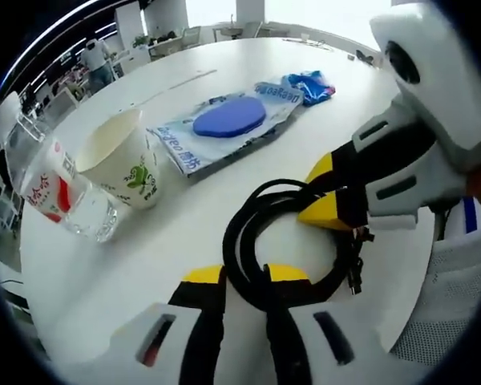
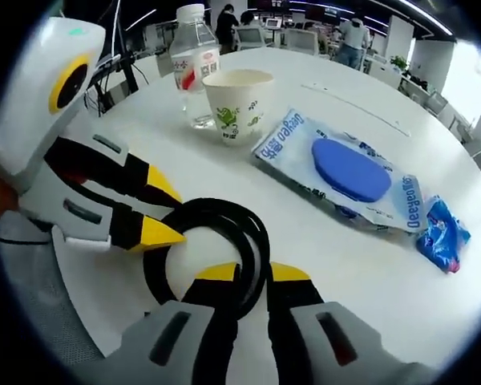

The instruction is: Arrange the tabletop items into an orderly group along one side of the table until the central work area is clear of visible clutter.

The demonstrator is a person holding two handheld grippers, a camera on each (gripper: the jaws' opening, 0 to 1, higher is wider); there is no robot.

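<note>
A coiled black cable lies on the white round table, close to its near edge. My left gripper is shut on one side of the coil. My right gripper is shut on the other side. Further in stand a paper cup with a green frog print and a clear water bottle with a red label. A plastic pack holding a blue oval pad lies flat, with a crumpled blue wrapper beyond it.
Grey mesh fabric shows at the table's near edge behind the grippers. Office desks, chairs and people stand beyond the far rim. Bare tabletop stretches beyond the pack.
</note>
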